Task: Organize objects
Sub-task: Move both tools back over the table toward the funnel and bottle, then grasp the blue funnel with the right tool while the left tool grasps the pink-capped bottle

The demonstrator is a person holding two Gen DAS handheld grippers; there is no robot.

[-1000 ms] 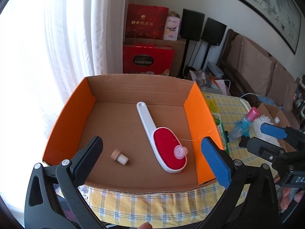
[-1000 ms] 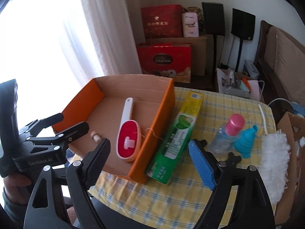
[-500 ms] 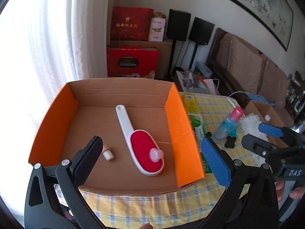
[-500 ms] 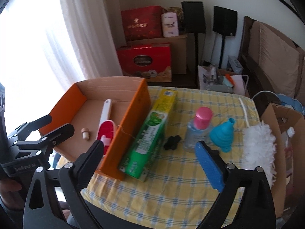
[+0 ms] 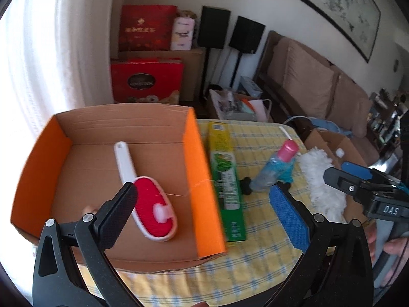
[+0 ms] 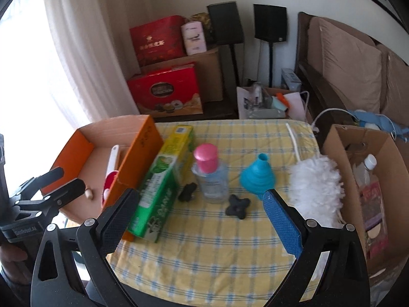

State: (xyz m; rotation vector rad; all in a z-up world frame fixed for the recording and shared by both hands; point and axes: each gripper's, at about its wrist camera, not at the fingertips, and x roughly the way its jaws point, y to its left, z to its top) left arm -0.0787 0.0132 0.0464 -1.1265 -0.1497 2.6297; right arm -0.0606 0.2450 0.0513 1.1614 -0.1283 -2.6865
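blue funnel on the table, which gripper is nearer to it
Right. The right gripper hangs open just in front of the blue funnel, its blue finger almost beside it. The left gripper is open over by the orange box, further from the funnel.

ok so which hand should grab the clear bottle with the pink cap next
Right, probably. The open right gripper faces the clear bottle with the pink cap, standing on the yellow checked tablecloth just ahead of its jaws. The left gripper sits nearer the orange cardboard box.
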